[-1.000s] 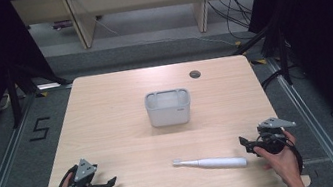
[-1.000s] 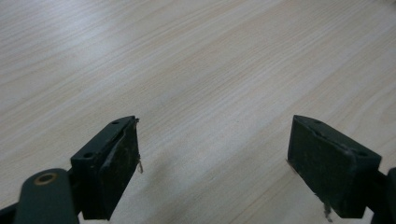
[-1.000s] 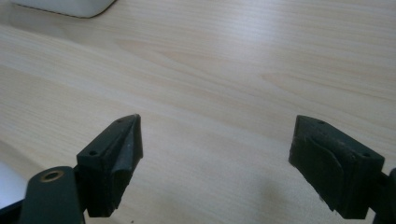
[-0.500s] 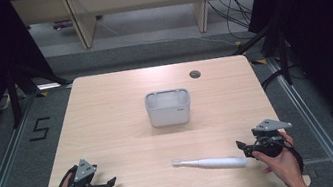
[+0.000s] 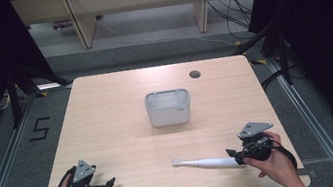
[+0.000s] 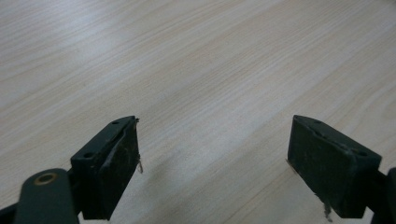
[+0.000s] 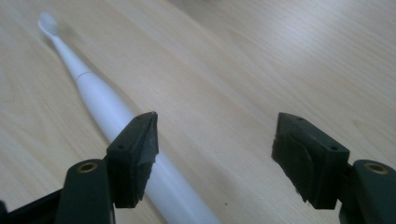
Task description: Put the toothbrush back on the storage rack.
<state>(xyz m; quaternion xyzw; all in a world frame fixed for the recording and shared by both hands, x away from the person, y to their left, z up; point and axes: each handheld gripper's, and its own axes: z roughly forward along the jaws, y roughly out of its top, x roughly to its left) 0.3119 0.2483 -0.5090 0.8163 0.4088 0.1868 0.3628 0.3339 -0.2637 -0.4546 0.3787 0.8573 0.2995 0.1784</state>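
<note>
- The high view shows the whole table (image 5: 107, 113): a white toothbrush (image 5: 206, 162) lies flat near the front edge, brush head pointing left, handle end at the right gripper (image 5: 234, 156).
- A grey bin (image 5: 168, 107) stands mid-table, well apart from the toothbrush; neither gripper view takes it in.
- The right gripper view shows the toothbrush (image 7: 100, 109) passing under the left-hand jaw; the right gripper (image 7: 215, 144) has just been closing but is still apart, not pressing the handle.
- The left gripper (image 6: 212, 163) is spread wide over bare wood, grasping nothing; in the high view it sits at the front left (image 5: 106, 186).
- A "5" (image 5: 40, 129) is marked on the floor left of the table.
- The toothbrush's handle end is hidden behind the jaw.
</note>
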